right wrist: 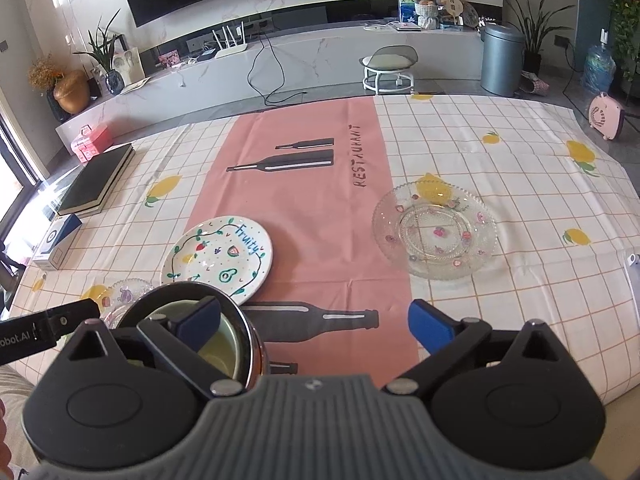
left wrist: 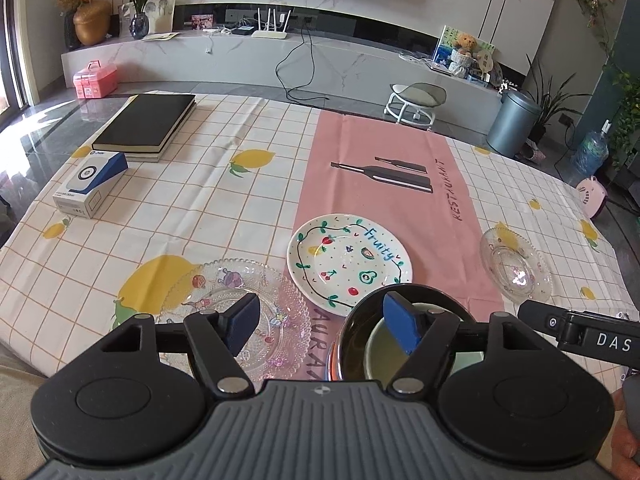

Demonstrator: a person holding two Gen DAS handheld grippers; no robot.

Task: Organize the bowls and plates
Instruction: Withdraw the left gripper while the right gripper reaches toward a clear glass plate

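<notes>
The bowls (left wrist: 400, 344) sit nested at 6 o'clock on the pink runner (right wrist: 312, 216), freeing table space. Both the left gripper (left wrist: 320, 320) and right gripper (right wrist: 316, 324) gape empty, likely just released. The Fruity plate (left wrist: 348, 258) at 12 o'clock of the stack and two glass plates (right wrist: 434, 232) await stacking.

On the table (right wrist: 500, 152), nested bowls (right wrist: 224, 344) sit at the near edge; a ceramic plate (right wrist: 218, 254) lies just behind them, glass plates (right wrist: 436, 232) at either side, books (left wrist: 144, 124) at the far left corner.
</notes>
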